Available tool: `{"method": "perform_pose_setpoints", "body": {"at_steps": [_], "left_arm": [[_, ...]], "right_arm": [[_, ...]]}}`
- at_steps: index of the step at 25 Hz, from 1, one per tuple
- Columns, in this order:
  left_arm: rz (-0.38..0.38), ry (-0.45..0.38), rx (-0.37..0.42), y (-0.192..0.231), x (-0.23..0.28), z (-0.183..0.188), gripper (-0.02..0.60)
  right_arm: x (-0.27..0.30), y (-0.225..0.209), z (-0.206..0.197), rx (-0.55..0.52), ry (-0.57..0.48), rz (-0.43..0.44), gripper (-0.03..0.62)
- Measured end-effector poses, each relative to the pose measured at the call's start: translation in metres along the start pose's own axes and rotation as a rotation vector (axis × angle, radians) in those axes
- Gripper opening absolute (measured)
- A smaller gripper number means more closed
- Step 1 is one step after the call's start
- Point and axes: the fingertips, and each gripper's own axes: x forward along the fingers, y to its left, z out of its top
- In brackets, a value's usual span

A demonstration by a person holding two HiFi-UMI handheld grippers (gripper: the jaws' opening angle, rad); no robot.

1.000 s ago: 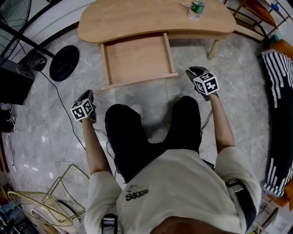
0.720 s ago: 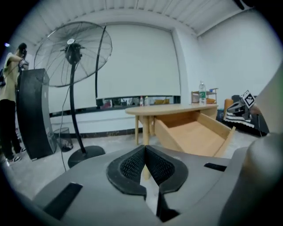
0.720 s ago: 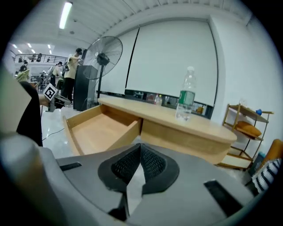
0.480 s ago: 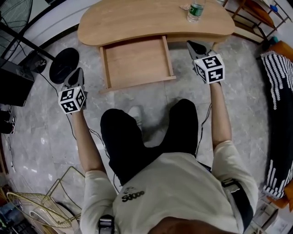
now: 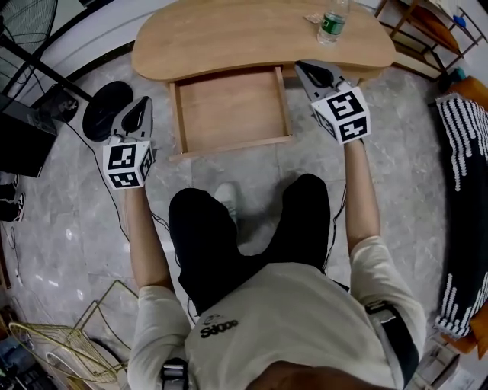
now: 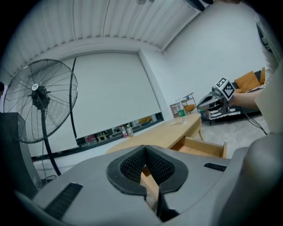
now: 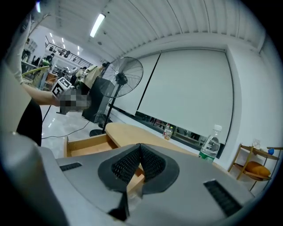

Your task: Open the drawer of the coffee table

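Drawer (image 5: 231,107) open, untouched, between the fingers (image 5: 141,114).

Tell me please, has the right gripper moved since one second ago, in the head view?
Yes. The right gripper went up the picture: it was level with the open drawer's front corner, now its tip overlaps the coffee table's edge.

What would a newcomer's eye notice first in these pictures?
The drawer, pulled out of the coffee table at top centre of the head view, shows a bare wooden bottom. The left gripper and right gripper, both shut and empty, flank it, and a water bottle stands at the table's right end.
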Motion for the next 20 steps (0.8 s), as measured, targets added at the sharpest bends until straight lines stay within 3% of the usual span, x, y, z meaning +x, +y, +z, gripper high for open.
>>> {"method": "perform_pose_setpoints", "body": {"at_steps": [6, 12, 16, 20], "left_arm": [[-0.038, 0.036, 0.025, -0.003, 0.032, -0.027, 0.018], [-0.08, 0.026, 0.046, 0.013, 0.076, -0.026, 0.018], [-0.098, 0.03, 0.059, 0.044, 0.101, -0.004, 0.018], [-0.117, 0.041, 0.068, 0.085, 0.117, 0.045, 0.018]], "right_arm": [[0.02, -0.008, -0.026, 0.034, 0.033, -0.014, 0.006], [0.052, -0.024, -0.03, 0.031, 0.073, -0.026, 0.006], [0.078, -0.045, -0.005, 0.051, 0.069, -0.024, 0.006], [0.098, -0.067, 0.04, 0.059, 0.087, 0.019, 0.005]]}}
